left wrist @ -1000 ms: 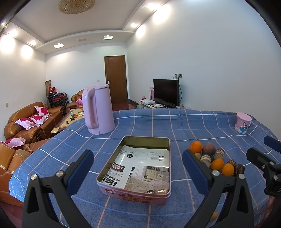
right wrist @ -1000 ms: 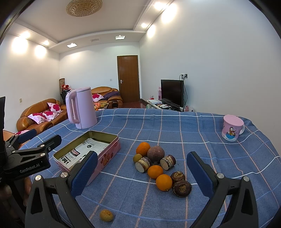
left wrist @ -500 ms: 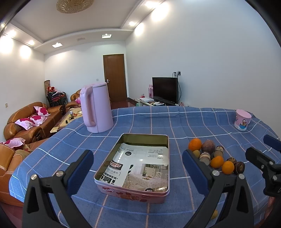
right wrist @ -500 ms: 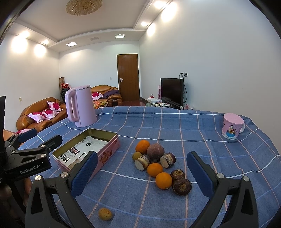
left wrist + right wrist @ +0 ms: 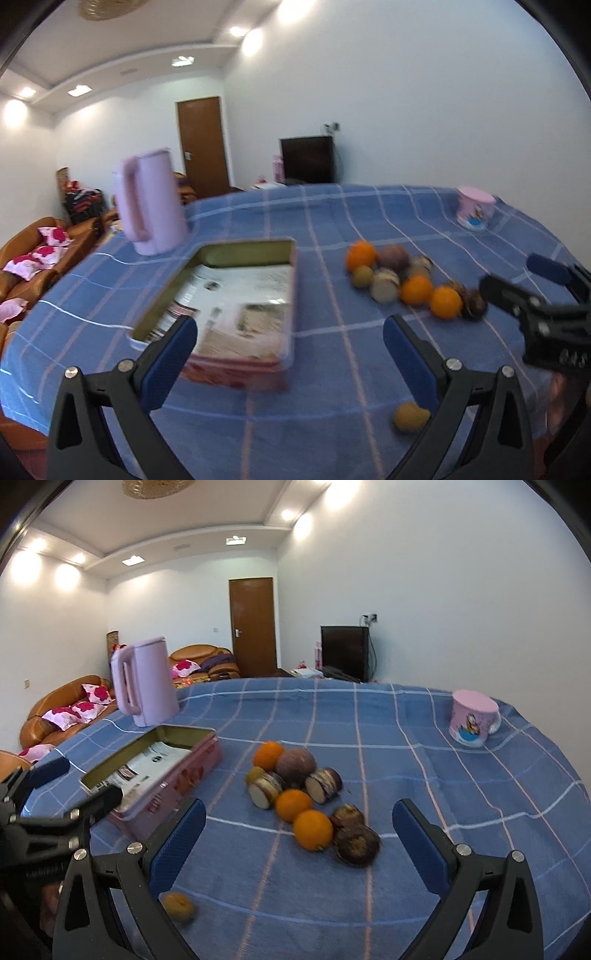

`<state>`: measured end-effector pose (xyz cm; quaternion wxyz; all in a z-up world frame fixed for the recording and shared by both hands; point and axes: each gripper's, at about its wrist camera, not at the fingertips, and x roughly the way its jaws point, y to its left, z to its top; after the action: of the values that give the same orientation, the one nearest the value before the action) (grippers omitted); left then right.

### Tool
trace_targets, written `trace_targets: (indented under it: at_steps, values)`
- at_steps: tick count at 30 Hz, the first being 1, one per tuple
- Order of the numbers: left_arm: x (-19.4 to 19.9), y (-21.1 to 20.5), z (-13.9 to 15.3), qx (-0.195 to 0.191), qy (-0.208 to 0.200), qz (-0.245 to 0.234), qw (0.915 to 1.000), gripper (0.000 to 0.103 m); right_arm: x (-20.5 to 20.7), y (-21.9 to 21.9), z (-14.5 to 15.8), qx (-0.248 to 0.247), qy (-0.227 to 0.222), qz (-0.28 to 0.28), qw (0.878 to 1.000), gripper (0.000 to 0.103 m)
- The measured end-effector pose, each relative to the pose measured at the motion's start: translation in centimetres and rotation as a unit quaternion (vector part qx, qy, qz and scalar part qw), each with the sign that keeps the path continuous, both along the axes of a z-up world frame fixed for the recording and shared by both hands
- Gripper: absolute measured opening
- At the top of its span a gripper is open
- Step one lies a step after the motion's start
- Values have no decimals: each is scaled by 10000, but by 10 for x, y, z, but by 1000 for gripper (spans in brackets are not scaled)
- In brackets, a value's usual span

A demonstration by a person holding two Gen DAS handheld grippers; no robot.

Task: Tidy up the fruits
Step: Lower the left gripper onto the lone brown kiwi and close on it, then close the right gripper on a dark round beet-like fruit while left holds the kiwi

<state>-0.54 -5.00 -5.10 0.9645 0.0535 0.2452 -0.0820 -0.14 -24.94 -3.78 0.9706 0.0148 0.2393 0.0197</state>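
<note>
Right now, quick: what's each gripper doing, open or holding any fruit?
Left gripper: open, holding nothing, above the cloth beside the tin.
Right gripper: open, holding nothing, with the fruit pile ahead between its fingers.

You face white walls (image 5: 424,590), a brown door (image 5: 252,627), a dark television (image 5: 344,651) and orange sofas (image 5: 62,709); recessed ceiling lights (image 5: 236,540) glow, the far corner perhaps cluttered.

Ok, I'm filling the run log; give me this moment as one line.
left gripper: open, empty | right gripper: open, over fruit pile | tin box: no fruit | stray small fruit: apart
</note>
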Motion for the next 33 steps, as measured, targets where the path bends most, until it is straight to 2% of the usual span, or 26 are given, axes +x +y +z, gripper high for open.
trace_targets:
  at_steps: [4, 8, 16, 18, 19, 23, 27, 29, 33]
  values:
    - [-4, -12, -11, -60, 176, -317, 9993, 103, -4, -15, -5, 15, 11, -211, 9998, 102]
    - [-11, -30, -23, 102, 335, -697, 9970, 101, -5, -28, -10, -76, -1, -390, 9992, 102]
    - [-12, -46, -36, 194, 722, -1186, 9901, 85, -6, -39, -29, -98, 219, -456, 9987, 102]
    - [-12, -48, -39, 173, 825, -1296, 9880, 72, -5, -40, -30, -71, 221, -454, 9987, 102]
    - [-12, -49, -41, 164, 887, -1376, 9864, 69, -6, -40, -31, -62, 223, -448, 9987, 102]
    - [-3, -53, -54, 141, 1360, -1497, 9792, 48, -3, -39, -35, -43, 263, -421, 9988, 102]
    - [-4, -51, -55, 29, 1370, -1583, 9778, 33, -1, -40, -36, -23, 265, -435, 9987, 102]
    - [-4, -52, -56, 32, 1361, -1629, 9772, 29, 0, -40, -36, -16, 259, -453, 9986, 102]
    - [-1, -50, -55, -14, 1393, -1638, 9766, 28, 7, -38, -35, -139, 254, -453, 9986, 102]
